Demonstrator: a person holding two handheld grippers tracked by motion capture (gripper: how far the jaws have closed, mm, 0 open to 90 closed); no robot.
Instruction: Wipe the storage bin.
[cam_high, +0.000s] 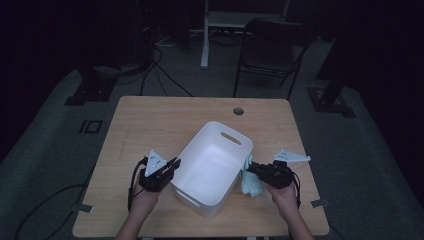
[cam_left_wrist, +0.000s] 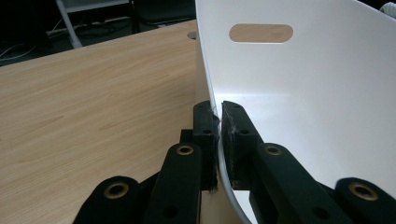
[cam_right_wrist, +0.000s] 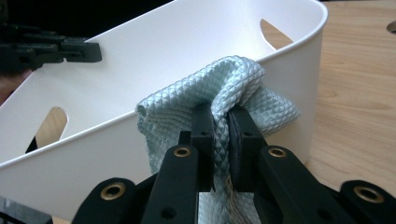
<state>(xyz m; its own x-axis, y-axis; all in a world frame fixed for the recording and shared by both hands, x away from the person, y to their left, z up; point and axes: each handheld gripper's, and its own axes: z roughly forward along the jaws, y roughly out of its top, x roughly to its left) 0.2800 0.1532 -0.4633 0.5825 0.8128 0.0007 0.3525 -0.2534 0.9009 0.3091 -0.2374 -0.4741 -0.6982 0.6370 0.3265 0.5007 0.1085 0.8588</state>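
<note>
A person stands at a light wooden table (cam_high: 150, 125) in a dim room, a black two-jaw gripper in each hand. In the middle of the high view sits a white plastic tub with slotted handles (cam_high: 212, 167), set at a slant across the tabletop.

The left gripper (cam_high: 172, 164), at lower left of centre in the high view, is clamped on the tub's near-left wall. In the left gripper view its jaws rise from the bottom centre and pinch the thin white rim (cam_left_wrist: 219, 116) between them, one pad outside and one inside, with a handle slot at the top of that frame.

The right gripper (cam_high: 251, 167), right of centre in the high view, is closed on a pale blue waffle-textured cloth (cam_high: 250, 182), which hangs just beside the tub's right wall. In the right gripper view the cloth (cam_right_wrist: 224, 88) bunches up at the centre of the frame, squeezed tight between the jaws, its top fold level with the tub's rim and in front of the outer wall. The left gripper (cam_right_wrist: 93, 51) shows at the upper left of that frame.

A dark folding chair (cam_high: 272, 50) stands beyond the table at the top of the high view.
</note>
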